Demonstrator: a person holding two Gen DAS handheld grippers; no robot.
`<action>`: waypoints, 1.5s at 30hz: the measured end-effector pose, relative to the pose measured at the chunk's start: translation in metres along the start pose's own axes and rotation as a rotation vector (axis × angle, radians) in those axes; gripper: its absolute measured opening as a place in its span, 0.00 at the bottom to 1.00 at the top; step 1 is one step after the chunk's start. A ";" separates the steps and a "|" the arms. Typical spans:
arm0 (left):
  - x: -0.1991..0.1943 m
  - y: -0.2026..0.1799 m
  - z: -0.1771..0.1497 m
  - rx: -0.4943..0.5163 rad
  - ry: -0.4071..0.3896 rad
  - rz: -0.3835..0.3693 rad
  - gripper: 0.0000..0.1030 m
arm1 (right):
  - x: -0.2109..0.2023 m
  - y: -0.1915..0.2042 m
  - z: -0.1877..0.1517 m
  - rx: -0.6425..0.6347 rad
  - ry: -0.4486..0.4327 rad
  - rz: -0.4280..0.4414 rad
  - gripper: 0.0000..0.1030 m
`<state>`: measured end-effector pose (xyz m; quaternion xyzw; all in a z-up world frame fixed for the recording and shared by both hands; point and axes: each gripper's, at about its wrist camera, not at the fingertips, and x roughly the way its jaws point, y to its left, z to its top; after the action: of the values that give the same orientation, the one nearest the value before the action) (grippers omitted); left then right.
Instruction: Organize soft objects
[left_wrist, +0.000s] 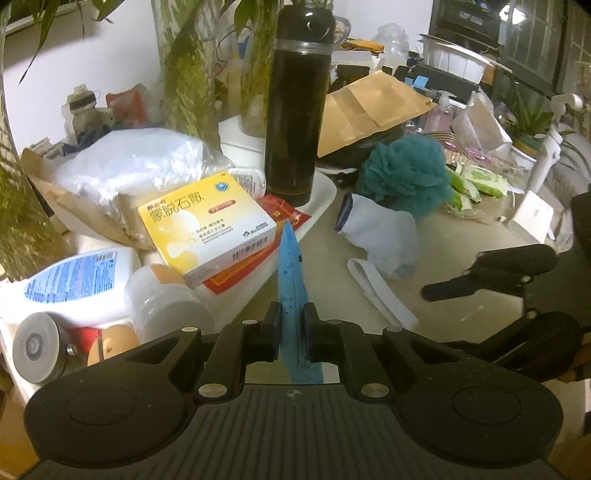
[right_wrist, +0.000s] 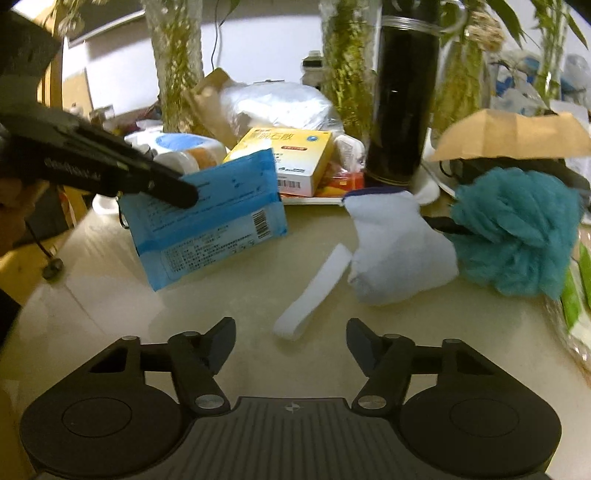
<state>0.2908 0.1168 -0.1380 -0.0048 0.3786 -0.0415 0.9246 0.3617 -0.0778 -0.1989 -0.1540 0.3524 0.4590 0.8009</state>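
Left tool (left_wrist: 290, 328) grips the blue wipes pack (right_wrist: 207, 218) clear of the worktop (right_wrist: 110, 295). Right tool (right_wrist: 291, 345) stands open, empty; white strap (right_wrist: 314, 295), sock (right_wrist: 395, 251) and teal pouf (right_wrist: 517, 229) lie ahead, unsorted.

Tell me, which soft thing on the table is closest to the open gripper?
The white strap, lying flat just ahead of the open right gripper. The white sock and teal bath pouf sit farther back.

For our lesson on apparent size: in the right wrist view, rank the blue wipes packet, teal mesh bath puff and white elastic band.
1. blue wipes packet
2. teal mesh bath puff, nearly alike; nearness leaves these two unsure
3. white elastic band
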 end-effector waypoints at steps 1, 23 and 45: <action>0.000 0.000 0.001 0.000 -0.005 -0.003 0.12 | 0.004 0.001 0.000 -0.002 0.004 -0.006 0.60; -0.032 -0.005 0.002 0.044 -0.099 -0.036 0.12 | -0.079 -0.028 -0.009 0.126 -0.123 0.037 0.16; -0.155 -0.032 0.004 0.111 -0.227 -0.027 0.12 | -0.247 0.013 -0.025 0.170 -0.227 -0.137 0.16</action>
<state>0.1816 0.0969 -0.0255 0.0368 0.2684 -0.0742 0.9597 0.2581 -0.2401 -0.0414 -0.0564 0.2858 0.3861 0.8753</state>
